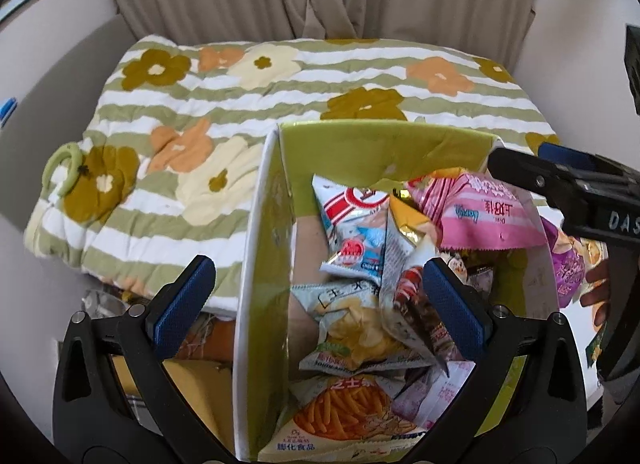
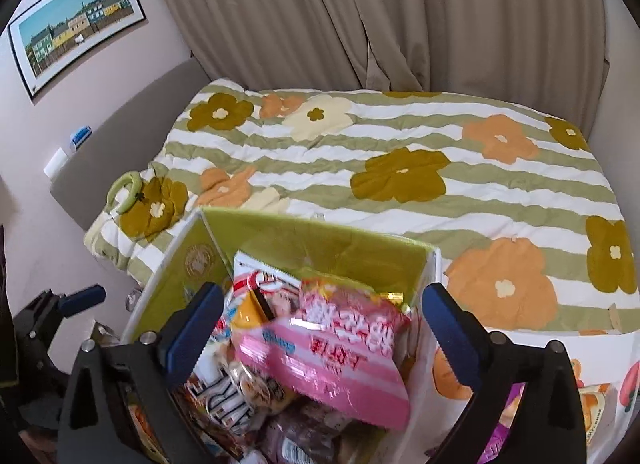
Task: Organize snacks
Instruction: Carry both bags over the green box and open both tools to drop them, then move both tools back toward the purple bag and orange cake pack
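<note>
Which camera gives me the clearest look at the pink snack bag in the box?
The left wrist view. There the pink snack bag is sharp and lies on top of the other packets at the far end of the green box. The right wrist view shows it larger, between the open right tool's fingers, but motion-blurred.

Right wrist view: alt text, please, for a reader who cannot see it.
The open right gripper hovers over a green-lined box full of snack packets, a pink packet lying loose on top between its fingers. Behind is a flowered quilt; the left gripper shows at the left edge.
</note>
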Available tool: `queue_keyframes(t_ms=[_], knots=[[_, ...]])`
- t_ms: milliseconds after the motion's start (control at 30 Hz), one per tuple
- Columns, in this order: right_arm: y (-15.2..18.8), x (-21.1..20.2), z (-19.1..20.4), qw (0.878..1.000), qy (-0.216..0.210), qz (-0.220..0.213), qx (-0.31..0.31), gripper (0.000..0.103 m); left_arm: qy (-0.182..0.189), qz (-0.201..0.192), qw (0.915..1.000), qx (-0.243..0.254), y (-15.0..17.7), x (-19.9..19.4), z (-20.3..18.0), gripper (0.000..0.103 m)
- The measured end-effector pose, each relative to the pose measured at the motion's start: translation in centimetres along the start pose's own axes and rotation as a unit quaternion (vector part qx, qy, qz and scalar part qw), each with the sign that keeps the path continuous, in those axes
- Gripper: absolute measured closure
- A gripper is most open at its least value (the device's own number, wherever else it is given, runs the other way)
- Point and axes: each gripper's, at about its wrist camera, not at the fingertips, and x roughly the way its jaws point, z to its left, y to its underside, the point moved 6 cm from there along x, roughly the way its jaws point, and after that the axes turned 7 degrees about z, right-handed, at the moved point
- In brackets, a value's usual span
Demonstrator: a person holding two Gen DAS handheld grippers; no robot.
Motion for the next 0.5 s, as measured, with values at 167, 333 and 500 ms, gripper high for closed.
queue_keyframes(t_ms=[167, 333, 500], knots=[[0.8, -1.0, 0.1, 1.0, 0.0, 0.0, 0.005, 0.004, 0.0, -0.011, 0.9999, 0.001, 0.4, -1.3, 0.0, 0.001], [1.0, -3.2, 0.8, 1.0, 0.003, -0.018, 0.004, 0.004, -0.002, -0.029, 0.9996, 0.004, 0.6, -3.6, -0.2, 0.001], [1.6, -6.3, 1.7, 0.999, 0.009, -0.046, 0.005, 0.004, -0.002, -0.051, 0.9986, 0.011, 0.9, -6.3, -0.6, 0.001]])
